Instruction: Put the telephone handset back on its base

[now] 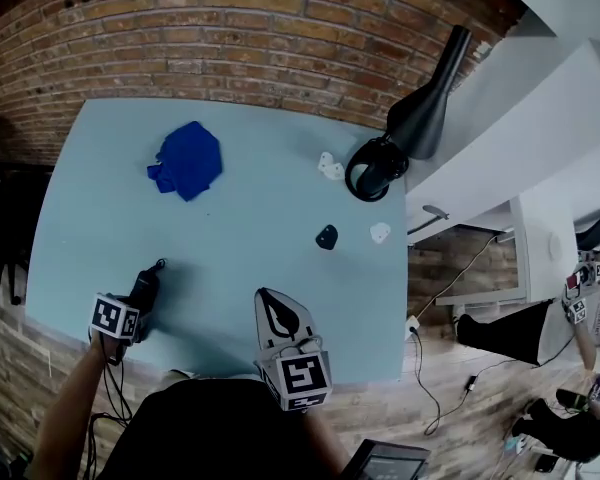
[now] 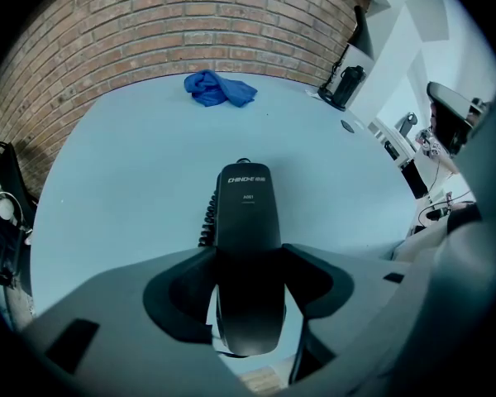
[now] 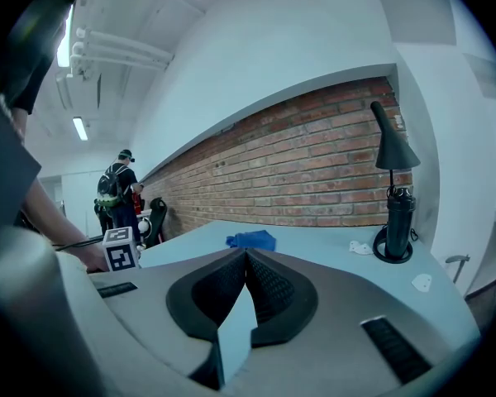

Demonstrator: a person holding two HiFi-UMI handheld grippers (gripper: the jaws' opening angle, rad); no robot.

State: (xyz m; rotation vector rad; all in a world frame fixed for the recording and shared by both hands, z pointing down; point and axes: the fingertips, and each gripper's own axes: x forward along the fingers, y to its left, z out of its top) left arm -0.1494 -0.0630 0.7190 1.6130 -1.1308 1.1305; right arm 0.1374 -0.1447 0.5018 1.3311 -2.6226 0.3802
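The black telephone handset (image 2: 246,205) lies lengthwise between my left gripper's (image 2: 248,265) jaws, which are shut on its body, and its coiled cord (image 2: 207,220) hangs at its left side. In the head view the left gripper (image 1: 143,296) holds the handset (image 1: 152,278) just above the light blue table (image 1: 240,218) near the front left corner. My right gripper (image 1: 271,304) hovers over the table's front edge, shut, its pads meeting with nothing between them (image 3: 245,255). No telephone base shows in any view.
A crumpled blue cloth (image 1: 187,160) lies at the back left. A black desk lamp (image 1: 410,128) stands at the back right, with small white pieces (image 1: 330,166) and a small black object (image 1: 326,236) nearby. A brick wall (image 1: 230,28) runs behind. A person (image 3: 116,193) stands far off.
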